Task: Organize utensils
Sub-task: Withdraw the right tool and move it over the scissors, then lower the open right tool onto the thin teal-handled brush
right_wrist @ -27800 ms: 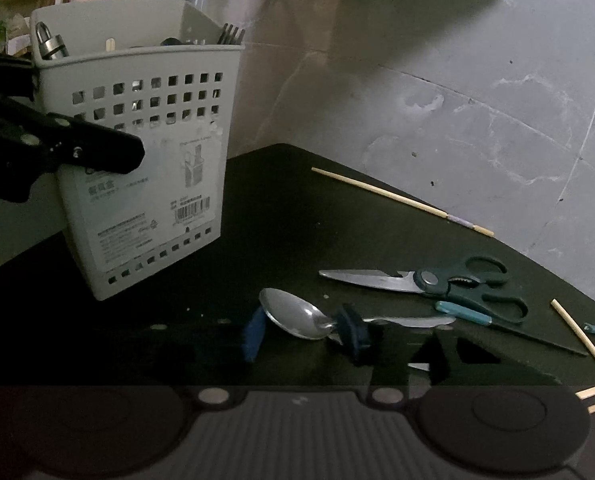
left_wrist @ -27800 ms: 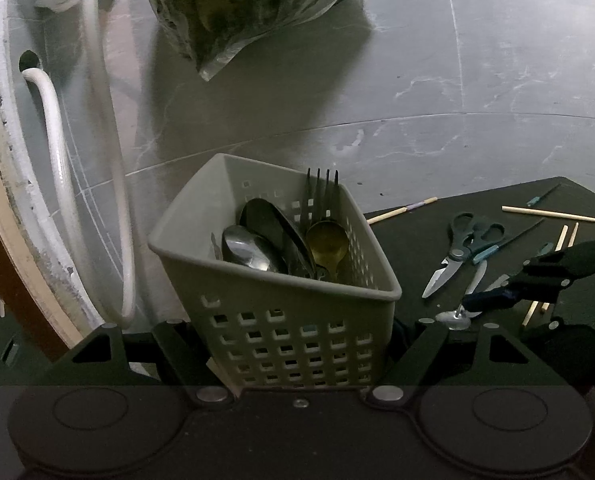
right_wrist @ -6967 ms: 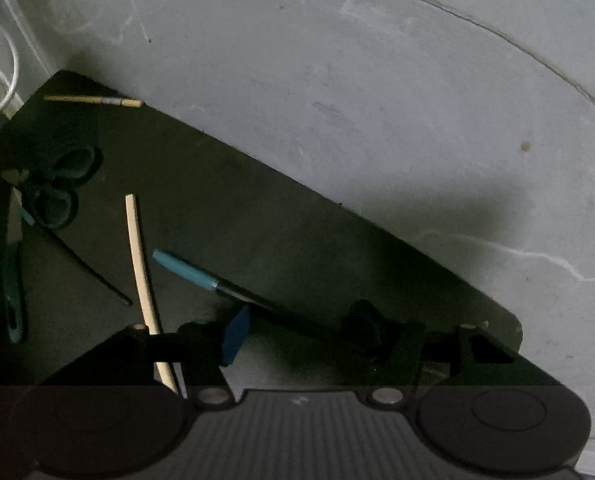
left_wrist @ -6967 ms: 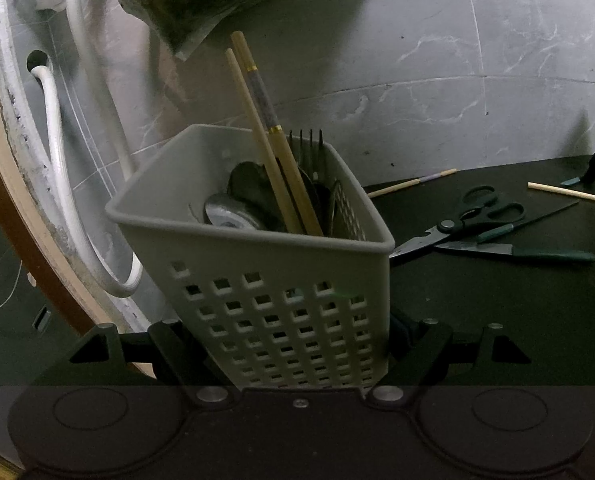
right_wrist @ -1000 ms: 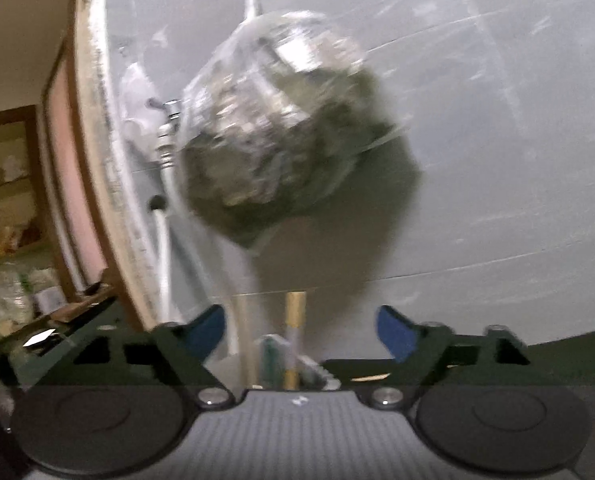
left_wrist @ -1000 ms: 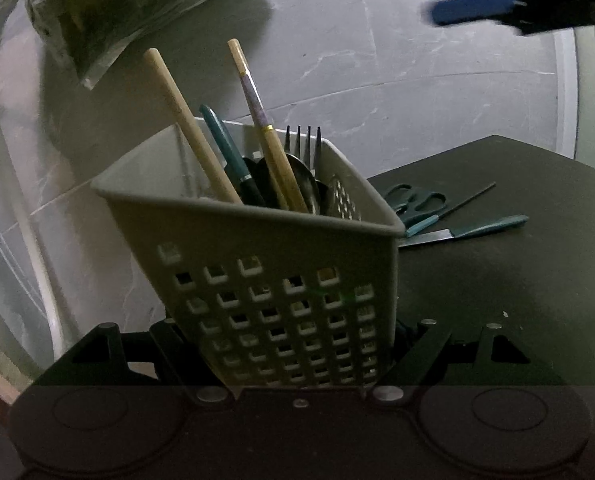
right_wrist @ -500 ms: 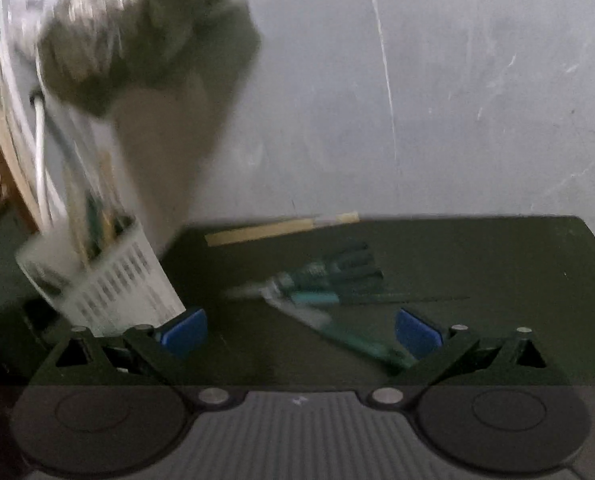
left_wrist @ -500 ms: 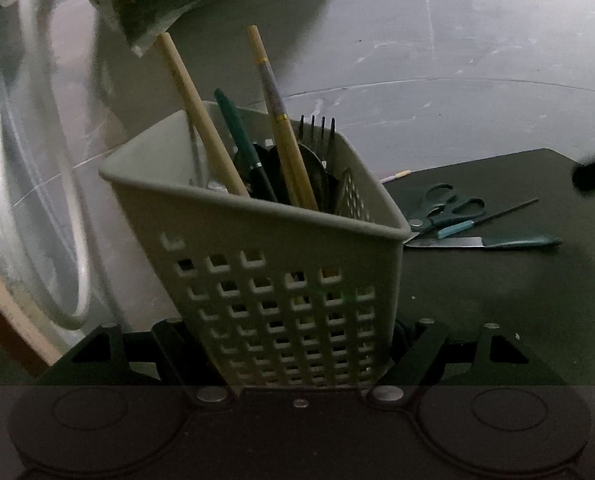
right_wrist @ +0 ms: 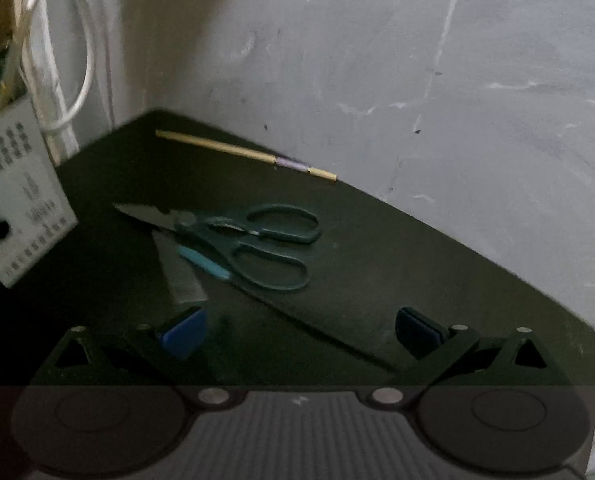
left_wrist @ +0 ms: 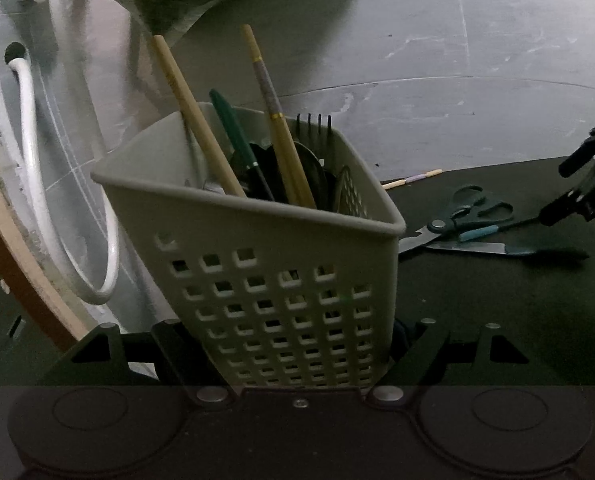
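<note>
At frame centre, the left gripper (left_wrist: pixel 297 344) pinched a pale perforated plastic utensil basket (left_wrist: pixel 281 280) bristling with wooden chopsticks (left_wrist: pixel 201 128). The right gripper (right_wrist: pixel 297 332) hung spread wide over blurred green-handled scissors (right_wrist: pixel 253 240); the knife handle was hidden.

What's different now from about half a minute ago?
The spoon and several chopsticks have left the mat; two chopsticks and a green-handled utensil now stand in the basket. The right tongs, then around the spoon, are open and empty. Left tongs still clamp the basket; scissors stay put.
</note>
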`<state>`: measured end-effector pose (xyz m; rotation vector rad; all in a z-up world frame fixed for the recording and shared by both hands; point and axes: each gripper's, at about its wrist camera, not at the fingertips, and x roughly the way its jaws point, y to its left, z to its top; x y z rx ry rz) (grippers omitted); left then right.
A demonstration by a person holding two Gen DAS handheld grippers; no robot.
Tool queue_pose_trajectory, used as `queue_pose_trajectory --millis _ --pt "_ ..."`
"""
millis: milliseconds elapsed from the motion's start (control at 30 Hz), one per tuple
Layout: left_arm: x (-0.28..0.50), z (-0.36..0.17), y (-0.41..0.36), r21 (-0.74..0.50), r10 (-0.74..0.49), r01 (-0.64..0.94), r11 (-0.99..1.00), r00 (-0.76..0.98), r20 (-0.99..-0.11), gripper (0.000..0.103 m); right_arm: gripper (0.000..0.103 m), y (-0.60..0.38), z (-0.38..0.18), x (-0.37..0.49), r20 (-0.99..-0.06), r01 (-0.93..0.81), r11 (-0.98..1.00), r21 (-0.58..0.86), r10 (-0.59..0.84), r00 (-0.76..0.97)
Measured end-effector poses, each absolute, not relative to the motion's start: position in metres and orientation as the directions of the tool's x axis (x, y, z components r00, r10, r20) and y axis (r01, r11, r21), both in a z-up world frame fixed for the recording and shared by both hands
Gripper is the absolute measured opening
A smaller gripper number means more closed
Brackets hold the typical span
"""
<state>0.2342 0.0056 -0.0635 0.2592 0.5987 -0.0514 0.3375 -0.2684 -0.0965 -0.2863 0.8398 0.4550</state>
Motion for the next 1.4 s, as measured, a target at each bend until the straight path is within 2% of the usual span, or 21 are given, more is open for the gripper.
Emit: queue_pose_trajectory --millis 200,433,500,700,833,1000,1267,1333,1400 --pt "0.235 -0.065 0.001 0.234 0.055 0.093 0.968 0.829 -0.557 0.082 0.103 -0.268 -0.113 0.364 -0.813 -0.586 0.806 -0.083 0.285 0.507" --pt "0.235 -0.067 -0.002 0.235 0.072 0.072 0.969 0.831 -0.552 0.083 0.101 -0.269 -0.118 0.377 -0.821 -0.639 0.769 -0.024 0.349 0.452" --pt "0.235 -0.067 -0.003 0.235 0.076 0.067 0.97 0.831 -0.551 0.083 0.091 -0.269 -0.118 0.379 -0.825 -0.65 0.76 -0.005 0.364 0.432" --pt "0.235 -0.068 -0.003 0.235 0.078 0.065 0.97 0.832 -0.55 0.083 0.077 -0.263 -0.122 0.378 -0.833 -0.679 0.734 0.008 0.381 0.402" --pt "0.235 -0.068 -0.002 0.235 0.075 0.069 0.97 0.831 -0.551 0.083 0.072 -0.264 -0.122 0.377 -0.828 -0.673 0.739 0.034 0.398 0.395" --pt "0.236 -0.068 -0.001 0.231 0.068 0.075 0.97 0.83 -0.554 0.083 0.054 -0.264 -0.119 0.375 -0.828 -0.676 0.736 0.039 0.402 0.391" --pt "0.237 -0.07 0.001 0.22 0.061 0.076 0.973 0.828 -0.558 0.082 0.038 -0.261 -0.116 0.368 -0.84 -0.677 0.735 0.038 0.391 0.376" --pt "0.237 -0.07 0.002 0.218 0.057 0.08 0.973 0.828 -0.558 0.082 0.032 -0.26 -0.115 0.366 -0.845 -0.681 0.731 0.038 0.387 0.369" --pt "0.238 -0.07 0.003 0.216 0.053 0.084 0.973 0.827 -0.559 0.081 0.021 -0.258 -0.114 0.364 -0.851 -0.688 0.725 0.037 0.384 0.359"
